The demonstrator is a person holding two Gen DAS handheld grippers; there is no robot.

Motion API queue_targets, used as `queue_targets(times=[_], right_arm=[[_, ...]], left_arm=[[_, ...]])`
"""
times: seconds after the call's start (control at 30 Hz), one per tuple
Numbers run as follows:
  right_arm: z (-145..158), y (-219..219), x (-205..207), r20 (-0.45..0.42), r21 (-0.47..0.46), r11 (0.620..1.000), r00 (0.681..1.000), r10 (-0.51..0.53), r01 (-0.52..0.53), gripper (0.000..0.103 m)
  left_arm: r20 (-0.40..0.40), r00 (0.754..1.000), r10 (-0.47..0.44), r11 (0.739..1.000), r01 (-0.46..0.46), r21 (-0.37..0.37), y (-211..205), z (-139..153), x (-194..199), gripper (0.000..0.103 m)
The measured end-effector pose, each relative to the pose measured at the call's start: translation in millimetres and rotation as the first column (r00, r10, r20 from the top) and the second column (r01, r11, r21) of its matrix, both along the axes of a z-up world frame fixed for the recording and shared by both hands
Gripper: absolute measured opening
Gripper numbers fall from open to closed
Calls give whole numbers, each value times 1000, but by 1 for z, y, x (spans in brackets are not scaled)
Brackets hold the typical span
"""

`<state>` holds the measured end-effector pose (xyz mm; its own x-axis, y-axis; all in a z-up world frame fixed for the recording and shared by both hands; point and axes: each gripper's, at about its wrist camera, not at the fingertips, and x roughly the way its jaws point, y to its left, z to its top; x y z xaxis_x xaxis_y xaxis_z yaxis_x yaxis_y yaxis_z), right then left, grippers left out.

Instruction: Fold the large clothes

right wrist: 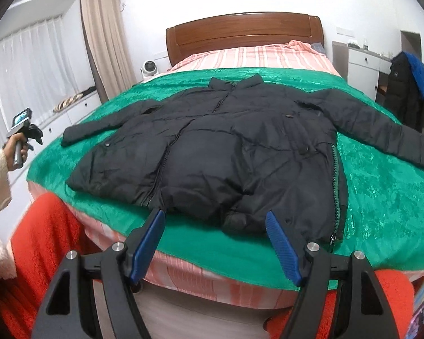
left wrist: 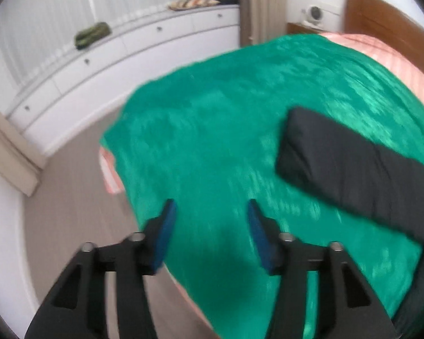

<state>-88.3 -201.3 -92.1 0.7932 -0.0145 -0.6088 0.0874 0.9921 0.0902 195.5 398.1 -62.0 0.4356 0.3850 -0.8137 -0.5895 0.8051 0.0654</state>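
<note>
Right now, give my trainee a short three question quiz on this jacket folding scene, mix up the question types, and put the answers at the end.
1. True or false: the black jacket lies spread flat with both sleeves out to the sides.
2. What does the jacket rest on? A) bare floor B) green blanket C) wooden chair
3. Fill in: both the left gripper and the right gripper are ____.

Key: 1 true; 2 B; 3 open.

The left wrist view is smeared by motion blur, the black jacket [left wrist: 353, 166] is cut off there by the right edge, and its right sleeve [right wrist: 395, 138] is clipped in the right wrist view.
</note>
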Motion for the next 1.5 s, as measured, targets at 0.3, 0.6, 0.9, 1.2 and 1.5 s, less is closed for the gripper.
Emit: queue_targets(times=[0.3,0.6,0.9,1.2,1.5], right_arm=[[-7,-6,6,-7,-11,999,999,-33,33,75],[-9,-11,1,3,-55,996,998,-65,65,82],[-13,-14,2,-7,-57,996,997,-71,71,82],[-16,-4,6,-13,-89,995,999,-46,45,82],[-20,-6,8,-32,-80,996,998,-51,49,82]], left_arm=[[124,899,-421,903,428,-37,-154,5,-78,96],[267,717,-644,735,677,-44,-290,30,-91,96],[298,691,-659,712,701,-51,-310,17,-129,96],[262,693,-671,715,699,-18,-305,2,-142,96],[217,642,-736,661,750,21,-316,4,-150,99]])
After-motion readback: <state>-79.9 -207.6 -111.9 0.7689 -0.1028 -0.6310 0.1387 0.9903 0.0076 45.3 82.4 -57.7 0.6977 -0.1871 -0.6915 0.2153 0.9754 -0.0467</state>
